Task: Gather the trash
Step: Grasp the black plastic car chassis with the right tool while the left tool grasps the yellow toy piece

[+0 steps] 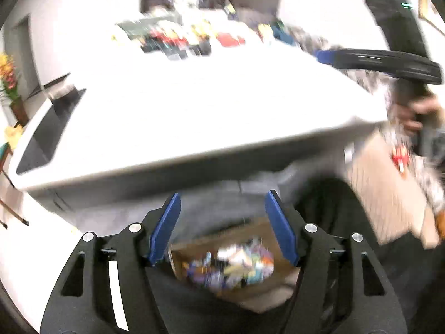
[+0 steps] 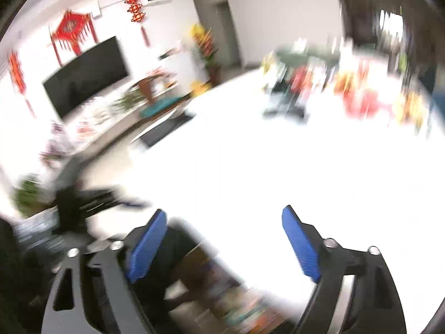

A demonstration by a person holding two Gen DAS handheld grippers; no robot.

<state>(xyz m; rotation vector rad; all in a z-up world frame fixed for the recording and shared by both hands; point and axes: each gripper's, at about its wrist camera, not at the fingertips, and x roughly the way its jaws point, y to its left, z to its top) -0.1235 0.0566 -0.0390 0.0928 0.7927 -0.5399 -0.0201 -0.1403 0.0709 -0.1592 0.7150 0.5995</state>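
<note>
In the left wrist view the left gripper point(image 1: 222, 222) sits at the bottom centre with its blue pads apart and nothing between them, and just below it lies a brown cardboard box point(image 1: 250, 286) holding a blurred heap of colourful trash point(image 1: 230, 267). The white table point(image 1: 208, 117) fills the middle of the frame, and the right gripper point(image 1: 328, 55) reaches in at the upper right. In the right wrist view its jaws stand wide and empty over the table edge, the box smeared at the bottom centre.

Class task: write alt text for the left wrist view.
The open left gripper hangs empty over a cardboard box of colourful wrappers, below a white table's edge. The right gripper shows upper right. Heavy blur.
</note>
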